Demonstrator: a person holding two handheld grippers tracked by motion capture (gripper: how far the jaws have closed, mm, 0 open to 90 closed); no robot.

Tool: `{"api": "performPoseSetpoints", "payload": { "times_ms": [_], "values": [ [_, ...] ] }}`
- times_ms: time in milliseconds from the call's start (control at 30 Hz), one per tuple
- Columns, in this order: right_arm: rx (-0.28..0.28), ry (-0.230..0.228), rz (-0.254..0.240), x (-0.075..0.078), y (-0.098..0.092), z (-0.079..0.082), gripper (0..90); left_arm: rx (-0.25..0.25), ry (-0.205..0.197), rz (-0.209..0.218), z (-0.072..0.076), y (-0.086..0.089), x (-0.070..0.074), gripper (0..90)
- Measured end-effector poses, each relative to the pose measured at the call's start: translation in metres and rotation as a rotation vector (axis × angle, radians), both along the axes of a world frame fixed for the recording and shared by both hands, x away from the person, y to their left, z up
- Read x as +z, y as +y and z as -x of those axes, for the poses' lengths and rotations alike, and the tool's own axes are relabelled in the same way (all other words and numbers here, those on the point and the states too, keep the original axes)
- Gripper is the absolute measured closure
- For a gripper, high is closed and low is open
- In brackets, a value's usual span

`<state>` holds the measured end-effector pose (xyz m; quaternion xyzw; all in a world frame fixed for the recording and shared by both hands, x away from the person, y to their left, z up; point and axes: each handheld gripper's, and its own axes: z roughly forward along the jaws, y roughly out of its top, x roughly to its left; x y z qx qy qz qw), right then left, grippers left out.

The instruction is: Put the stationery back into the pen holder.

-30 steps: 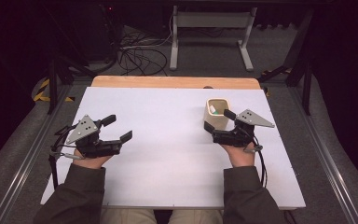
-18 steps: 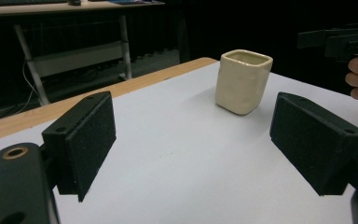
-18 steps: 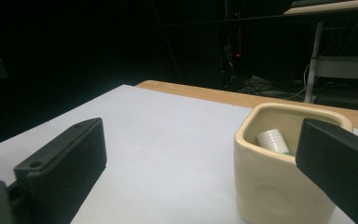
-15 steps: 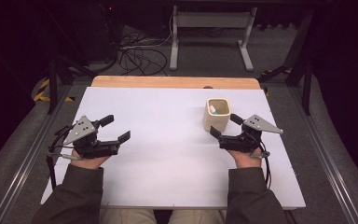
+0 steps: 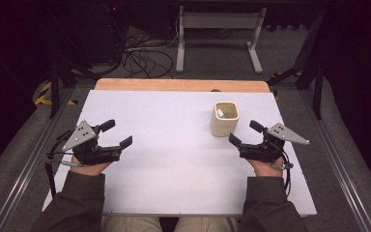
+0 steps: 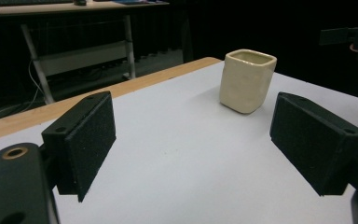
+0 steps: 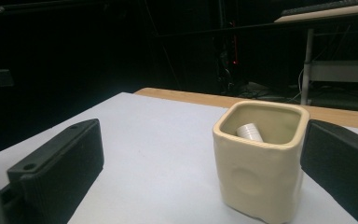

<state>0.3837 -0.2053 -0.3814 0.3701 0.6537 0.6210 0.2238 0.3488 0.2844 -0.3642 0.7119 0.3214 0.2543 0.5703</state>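
Observation:
A cream square cup (image 5: 224,118) stands upright on the white table (image 5: 174,159), right of centre. Inside it lie a small white piece (image 7: 249,131) and something green. My right gripper (image 5: 245,134) is just in front and to the right of the cup, open; its jaws have just been opening and nothing is between them. In the right gripper view the cup (image 7: 258,158) stands close ahead of that gripper (image 7: 200,163), untouched. My left gripper (image 5: 117,134) rests open and empty at the table's left. From the left gripper (image 6: 200,135) the cup (image 6: 247,80) is well ahead.
A bare wooden strip (image 5: 181,85) runs along the table's far edge. Beyond it, on the floor, lie cables (image 5: 145,58) and a metal desk frame (image 5: 217,29). The right gripper (image 6: 349,36) appears at the top right of the left gripper view.
My right gripper has drawn back from the cup toward the near right, leaving it standing on the table. The left gripper has stayed where it was.

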Motion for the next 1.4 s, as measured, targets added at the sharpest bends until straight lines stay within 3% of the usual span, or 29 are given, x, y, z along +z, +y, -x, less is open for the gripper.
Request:
{"api": "performPoseSetpoints", "payload": {
  "times_ms": [700, 1400],
  "values": [
    [0.001, -0.041, -0.023, 0.014, -0.033, 0.017, 0.0, 0.016, 0.005, -0.003, 0.002, 0.005, -0.001, 14.3],
    [-0.005, -0.057, -0.018, 0.018, -0.043, 0.019, 0.0, 0.024, 0.005, -0.011, 0.003, 0.008, 0.000, 12.9]
  ]
}}
